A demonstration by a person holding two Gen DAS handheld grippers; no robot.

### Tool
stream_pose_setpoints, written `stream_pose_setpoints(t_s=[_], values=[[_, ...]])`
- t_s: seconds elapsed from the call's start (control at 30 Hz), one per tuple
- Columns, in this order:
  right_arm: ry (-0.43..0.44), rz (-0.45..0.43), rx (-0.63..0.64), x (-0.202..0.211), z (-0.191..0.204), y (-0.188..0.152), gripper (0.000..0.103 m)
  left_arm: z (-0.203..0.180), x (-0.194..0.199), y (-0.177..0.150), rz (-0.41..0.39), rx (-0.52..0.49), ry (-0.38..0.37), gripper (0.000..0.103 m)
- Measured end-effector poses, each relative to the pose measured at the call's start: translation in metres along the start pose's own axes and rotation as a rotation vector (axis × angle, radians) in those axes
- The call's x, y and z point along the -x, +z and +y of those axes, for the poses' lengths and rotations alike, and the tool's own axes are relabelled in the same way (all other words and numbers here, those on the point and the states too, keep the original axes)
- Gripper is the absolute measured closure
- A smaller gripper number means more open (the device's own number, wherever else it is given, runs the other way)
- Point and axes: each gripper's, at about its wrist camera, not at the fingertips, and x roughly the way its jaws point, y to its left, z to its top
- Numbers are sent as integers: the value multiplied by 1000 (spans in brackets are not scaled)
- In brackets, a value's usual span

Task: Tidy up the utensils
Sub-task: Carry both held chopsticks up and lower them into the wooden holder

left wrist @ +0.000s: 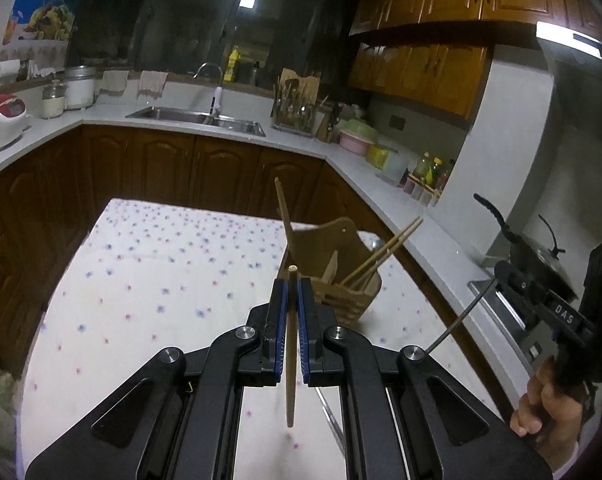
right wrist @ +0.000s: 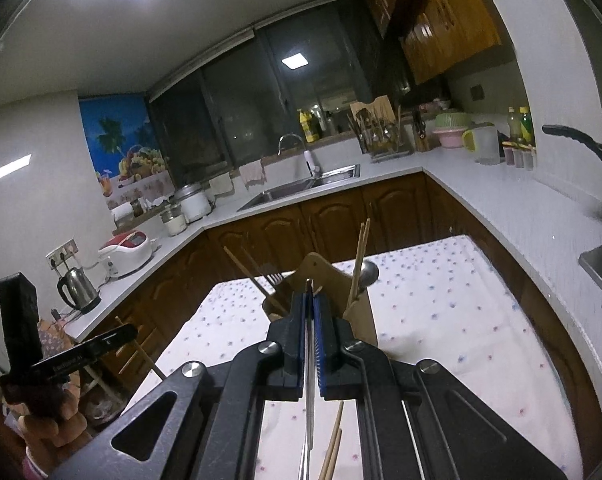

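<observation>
Two wrist views look over a table draped in a white floral tablecloth (left wrist: 149,280), set in a dim kitchen. In the left wrist view, the left gripper (left wrist: 292,280) fills the lower centre, its blue-padded jaws pressed together on a single wooden chopstick (left wrist: 291,360) that hangs nearly upright through them, probably so it can drop tip-first. Just beyond, right of centre, stands the wooden utensil holder (left wrist: 349,292), already holding several chopsticks that lean to the upper right. In the right wrist view, the right gripper (right wrist: 310,300) pinches a thin metal utensil handle (right wrist: 310,392), held upright; which utensil it is cannot be told. The holder sits right behind it, with a fork (right wrist: 275,279) and a spoon (right wrist: 369,270) poking up. Two loose chopsticks (right wrist: 333,452) lie on the cloth at the lower centre, seemingly still to sort.
</observation>
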Motion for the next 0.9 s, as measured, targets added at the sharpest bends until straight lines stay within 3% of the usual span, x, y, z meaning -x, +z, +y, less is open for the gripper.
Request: stream_pose_setpoints(t_s=[0.57, 0.73, 0.9], values=[[-41, -194, 9, -34, -3, 77, 99, -19, -46, 117, -193, -26, 2, 98], [-61, -217, 40, -55, -2, 93, 99, -18, -79, 129, -202, 2, 1, 98], [-86, -204, 73, -77, -3, 86, 99, -11, -113, 116, -171, 34, 16, 98]])
